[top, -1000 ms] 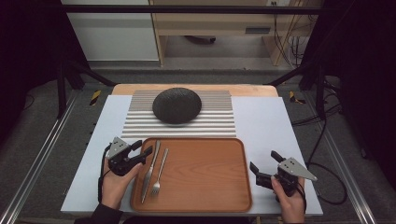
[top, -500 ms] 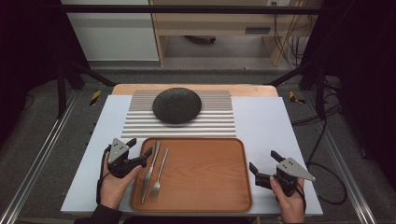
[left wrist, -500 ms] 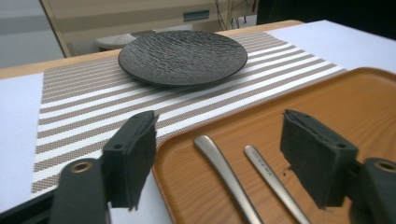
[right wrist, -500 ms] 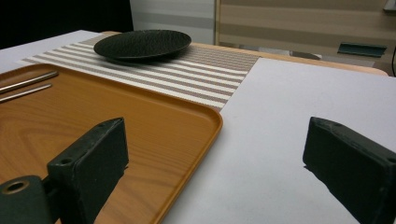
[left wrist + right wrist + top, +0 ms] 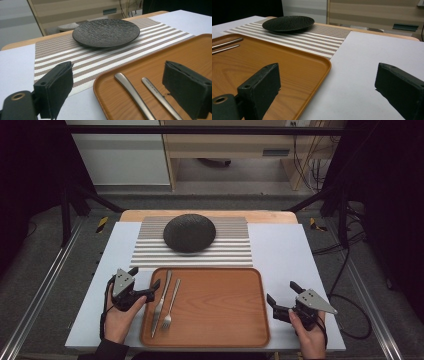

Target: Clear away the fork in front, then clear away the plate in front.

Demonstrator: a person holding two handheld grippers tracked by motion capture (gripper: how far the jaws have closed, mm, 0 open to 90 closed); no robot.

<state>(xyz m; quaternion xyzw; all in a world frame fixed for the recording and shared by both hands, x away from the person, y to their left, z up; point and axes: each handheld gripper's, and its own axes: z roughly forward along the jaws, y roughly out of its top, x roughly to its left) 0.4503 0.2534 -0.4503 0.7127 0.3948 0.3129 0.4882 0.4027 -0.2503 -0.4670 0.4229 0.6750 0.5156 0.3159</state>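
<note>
Fingers (image 5: pixel 57 86) of left gripper (image 5: pixel 144 281) just opened wide over tray (image 5: pixel 220 320) edge, gripping nothing.

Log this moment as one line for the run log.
left gripper: just opened, empty, over tray left edge | knife, fork: lying in tray | right gripper: open, empty | plate: on mat

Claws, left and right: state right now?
Left claw: just opened, jaws wide, holding nothing, beside the orange wooden tray.
Right claw: open, empty.
</note>
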